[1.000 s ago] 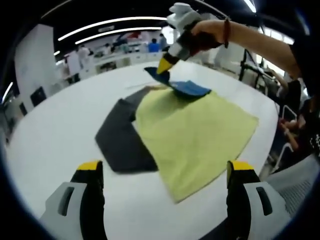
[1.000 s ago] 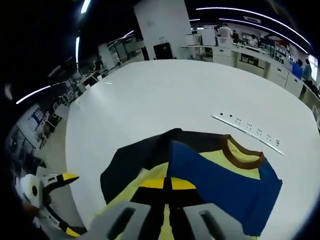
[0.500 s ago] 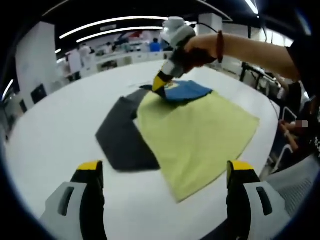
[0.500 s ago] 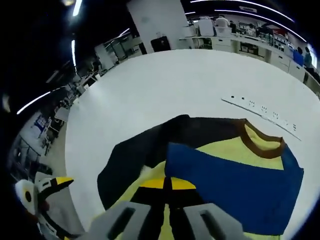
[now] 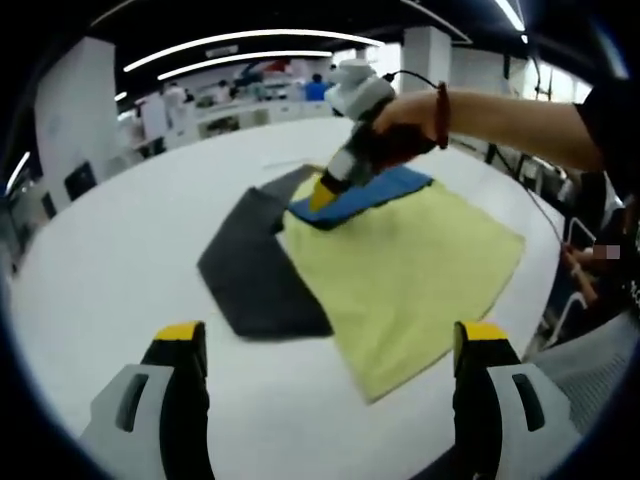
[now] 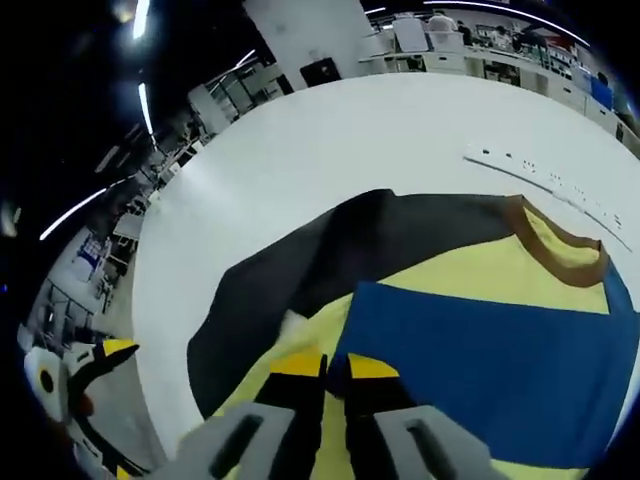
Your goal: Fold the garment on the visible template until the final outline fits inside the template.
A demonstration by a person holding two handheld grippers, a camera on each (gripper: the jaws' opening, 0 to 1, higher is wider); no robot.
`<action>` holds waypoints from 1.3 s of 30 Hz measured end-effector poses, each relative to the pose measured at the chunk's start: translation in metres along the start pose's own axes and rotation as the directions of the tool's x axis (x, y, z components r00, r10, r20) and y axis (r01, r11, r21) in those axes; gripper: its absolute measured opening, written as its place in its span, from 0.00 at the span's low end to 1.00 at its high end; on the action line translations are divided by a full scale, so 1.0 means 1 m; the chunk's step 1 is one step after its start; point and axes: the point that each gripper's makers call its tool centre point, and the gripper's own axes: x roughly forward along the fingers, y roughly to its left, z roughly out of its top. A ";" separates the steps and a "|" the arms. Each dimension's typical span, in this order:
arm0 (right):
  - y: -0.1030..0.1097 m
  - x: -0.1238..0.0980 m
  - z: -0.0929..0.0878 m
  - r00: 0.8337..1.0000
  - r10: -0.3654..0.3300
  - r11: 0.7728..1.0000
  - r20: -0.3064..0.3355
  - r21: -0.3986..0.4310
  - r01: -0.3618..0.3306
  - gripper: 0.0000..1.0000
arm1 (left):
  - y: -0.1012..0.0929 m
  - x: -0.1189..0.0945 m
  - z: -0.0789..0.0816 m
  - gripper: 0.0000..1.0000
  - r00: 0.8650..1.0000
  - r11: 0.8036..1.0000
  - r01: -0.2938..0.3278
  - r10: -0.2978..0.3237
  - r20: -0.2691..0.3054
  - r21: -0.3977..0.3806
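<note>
In the left gripper view the left gripper (image 5: 325,345) hangs spread wide above the white table's (image 5: 110,270) near edge. Farther in, the yellow garment (image 5: 410,270) lies across the dark template (image 5: 250,275), its long axis running away toward the table's far edge. The right gripper (image 5: 320,195) pinches the blue sleeve (image 6: 490,370) there.

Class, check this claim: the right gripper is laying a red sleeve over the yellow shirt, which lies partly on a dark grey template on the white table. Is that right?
One detail is wrong: the sleeve is blue, not red, as the right gripper view shows. The rest stands: the right gripper is laying it over the yellow shirt, which lies partly on the dark grey template on the white table.
</note>
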 end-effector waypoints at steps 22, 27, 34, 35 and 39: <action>-0.023 -0.042 0.025 0.973 -0.077 0.991 0.218 -0.090 0.098 0.53 | 0.001 -0.003 0.006 0.99 1.000 1.000 -0.015 0.015 0.012 0.020; -0.041 -0.061 0.020 0.968 -0.108 0.990 0.228 -0.064 0.126 0.64 | 0.002 -0.005 0.006 0.99 1.000 1.000 -0.022 0.021 0.016 0.020; -0.067 -0.083 0.002 0.964 -0.143 0.987 0.222 -0.039 0.155 0.72 | 0.002 -0.006 0.011 0.99 0.999 1.000 -0.020 0.019 0.034 0.004; -0.073 -0.088 -0.001 0.963 -0.151 0.986 0.224 -0.040 0.164 0.72 | 0.002 -0.006 0.011 0.99 0.999 1.000 -0.018 0.017 0.037 0.006; -0.094 -0.105 -0.013 0.955 -0.190 0.980 0.227 -0.021 0.200 0.74 | 0.003 -0.006 0.010 0.99 0.999 1.000 -0.019 0.018 0.031 0.013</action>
